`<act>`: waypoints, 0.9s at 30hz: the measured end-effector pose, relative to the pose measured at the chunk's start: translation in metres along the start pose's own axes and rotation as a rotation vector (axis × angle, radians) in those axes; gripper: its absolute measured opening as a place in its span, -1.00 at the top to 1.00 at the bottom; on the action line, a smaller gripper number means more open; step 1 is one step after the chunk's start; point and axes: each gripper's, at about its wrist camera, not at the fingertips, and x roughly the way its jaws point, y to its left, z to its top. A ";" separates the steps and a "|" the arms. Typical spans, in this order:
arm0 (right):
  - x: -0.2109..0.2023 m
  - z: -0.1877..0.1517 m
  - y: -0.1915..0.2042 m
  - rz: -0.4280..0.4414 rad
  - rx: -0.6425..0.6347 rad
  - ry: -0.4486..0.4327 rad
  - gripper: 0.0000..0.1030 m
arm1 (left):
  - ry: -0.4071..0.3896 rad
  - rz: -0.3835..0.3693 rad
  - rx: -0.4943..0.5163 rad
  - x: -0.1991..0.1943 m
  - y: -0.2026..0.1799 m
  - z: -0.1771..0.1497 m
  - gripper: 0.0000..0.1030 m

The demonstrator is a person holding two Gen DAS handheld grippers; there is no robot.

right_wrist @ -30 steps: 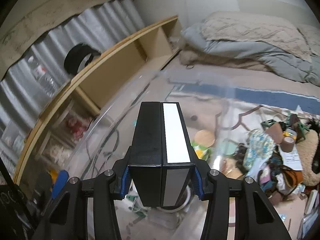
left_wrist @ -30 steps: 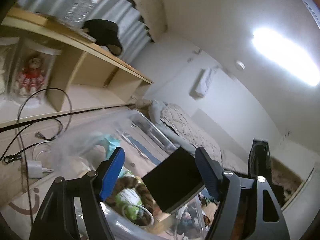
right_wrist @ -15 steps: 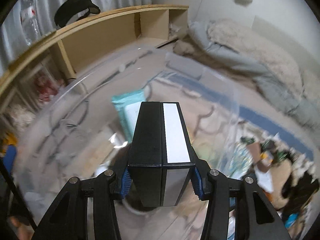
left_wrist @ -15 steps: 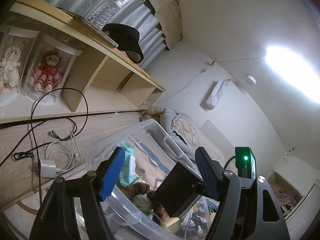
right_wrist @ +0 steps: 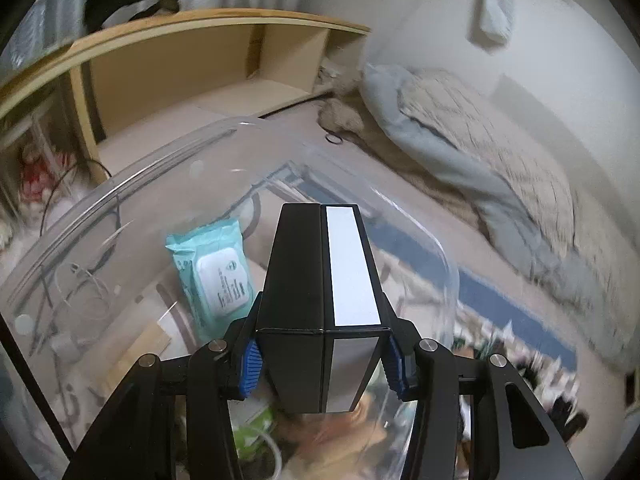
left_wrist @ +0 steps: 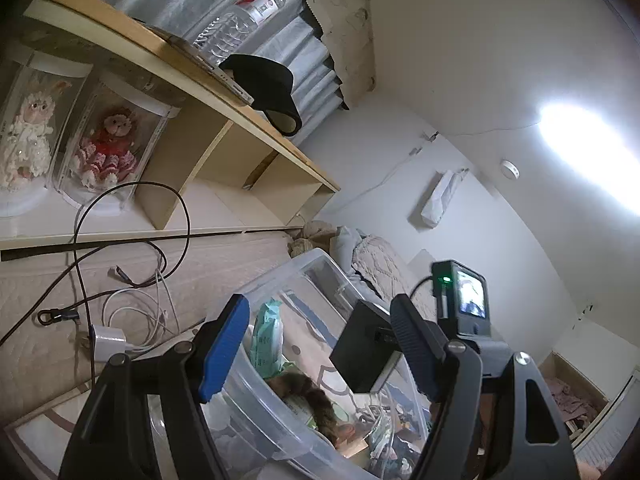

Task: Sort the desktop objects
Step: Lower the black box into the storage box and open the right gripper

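Two sets of tongs are in my views, and only one carries anything. My right tongs [right_wrist: 322,364] are clamped on a black rectangular box with a white stripe along its top [right_wrist: 320,280], the blue pads pressing both of its sides, and they hold it tilted downward over the open clear plastic storage bin [right_wrist: 440,248]. In the left wrist view that same box [left_wrist: 362,354] hangs above the bin's middle, apart from the contents below it. My left tongs [left_wrist: 320,344] stand at a moderate gap with nothing between the pads, hovering at the bin's near rim [left_wrist: 256,404]. Inside the bin, a teal pack of wet wipes with a white flap [right_wrist: 214,268] leans against the far left wall, and a brown furry item [left_wrist: 310,398] lies lower down among clutter that I cannot make out. The bin sits on a beige quilted mat [left_wrist: 224,256], where a white charger with coiled white cable [left_wrist: 110,340] and a black cable [left_wrist: 132,208] lie near the bin's left side.
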 end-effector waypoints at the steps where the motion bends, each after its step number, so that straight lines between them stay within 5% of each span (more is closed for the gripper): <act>1: 0.003 0.002 0.007 -0.012 -0.059 -0.008 0.02 | 0.002 0.000 -0.002 0.000 0.001 0.000 -0.42; 8: 0.034 0.004 0.040 0.024 -0.401 0.034 0.02 | -0.010 -0.013 -0.009 0.000 0.006 0.003 -0.42; 12: 0.055 -0.005 0.059 -0.035 -0.587 0.083 0.02 | -0.016 -0.018 -0.008 0.001 0.007 0.003 -0.42; 17: 0.086 -0.016 0.065 -0.078 -0.721 0.293 0.00 | -0.018 -0.015 0.007 0.002 0.004 0.002 -0.42; 19: 0.085 -0.017 0.068 -0.133 -0.750 0.258 -0.11 | -0.017 -0.019 0.008 0.002 0.004 0.002 -0.42; 21: 0.075 -0.011 0.067 -0.206 -0.726 0.159 -0.58 | -0.018 -0.024 0.009 0.002 0.004 0.003 -0.42; 27: 0.035 0.016 0.037 -0.111 -0.502 0.061 -0.61 | -0.026 -0.029 0.010 -0.002 0.001 0.003 -0.42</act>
